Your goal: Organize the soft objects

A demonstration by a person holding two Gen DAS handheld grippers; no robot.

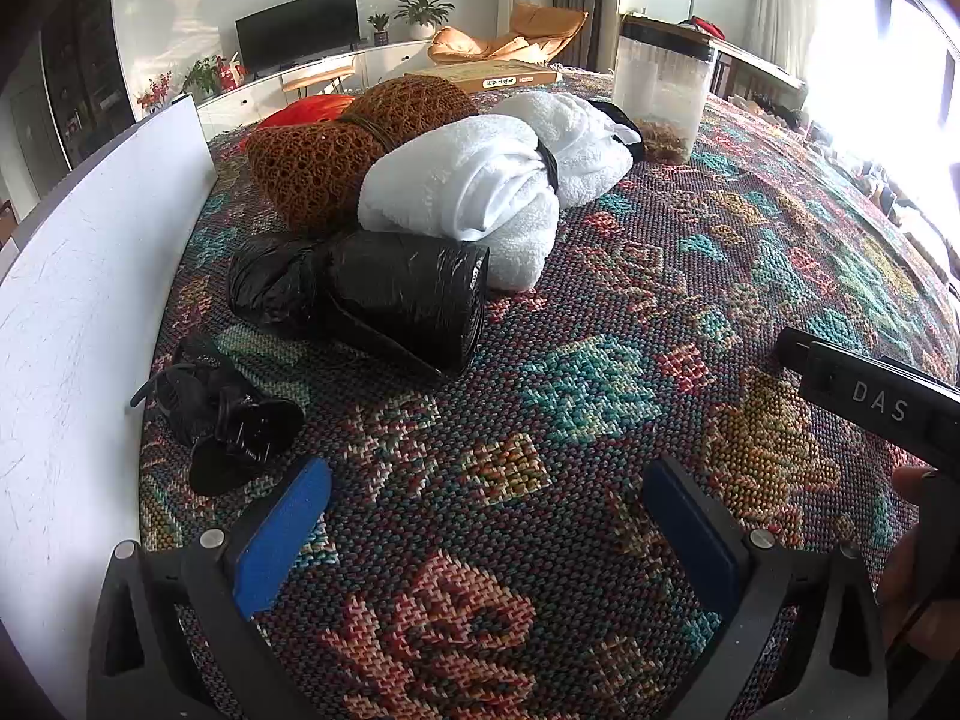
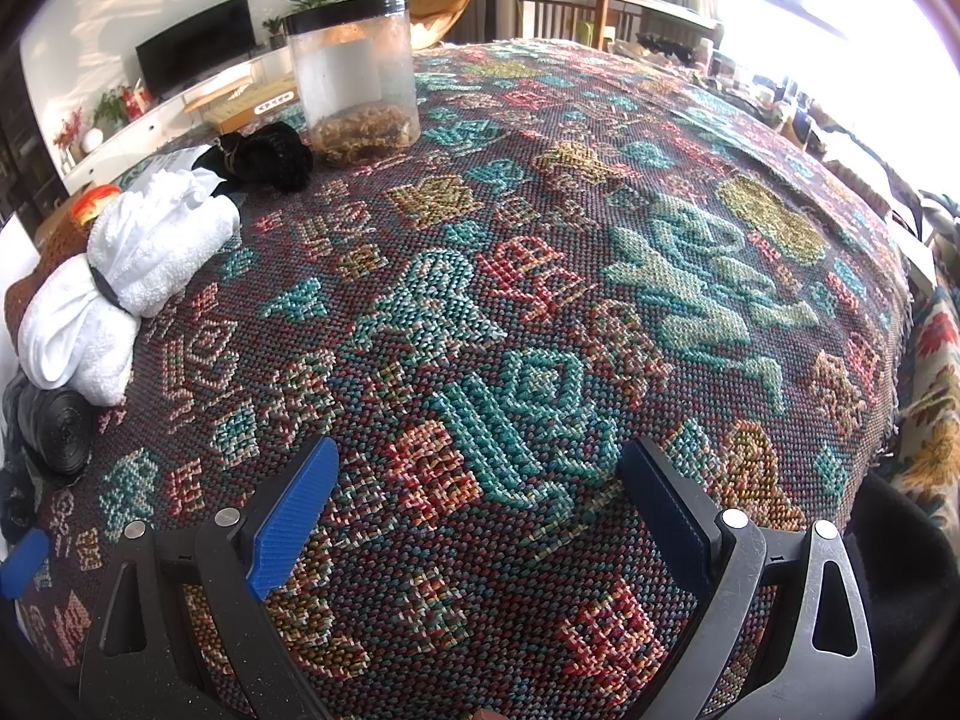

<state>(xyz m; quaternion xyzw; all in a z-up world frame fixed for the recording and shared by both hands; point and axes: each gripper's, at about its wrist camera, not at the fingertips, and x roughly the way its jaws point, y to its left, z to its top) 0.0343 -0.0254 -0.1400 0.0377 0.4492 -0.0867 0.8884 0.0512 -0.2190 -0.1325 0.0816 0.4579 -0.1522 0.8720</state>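
On the patterned woven cloth [image 1: 540, 396] lie a tied white towel bundle [image 1: 486, 180], a tied brown knit bundle [image 1: 336, 144], a black plastic bag roll [image 1: 384, 294] and a small black item [image 1: 222, 414] near the white board. My left gripper [image 1: 486, 528] is open and empty, hovering in front of the roll. The towel bundle [image 2: 120, 276] and the roll [image 2: 54, 426] lie at the far left of the right wrist view, with a black soft item [image 2: 264, 153] near the jar. My right gripper [image 2: 474, 504] is open and empty over bare cloth.
A clear jar with a black lid [image 1: 660, 90] stands behind the towel; it also shows in the right wrist view [image 2: 354, 72]. A white board [image 1: 78, 300] edges the left side. A red object [image 1: 306, 108] lies behind the brown bundle. The right gripper's body [image 1: 870, 402] is at right.
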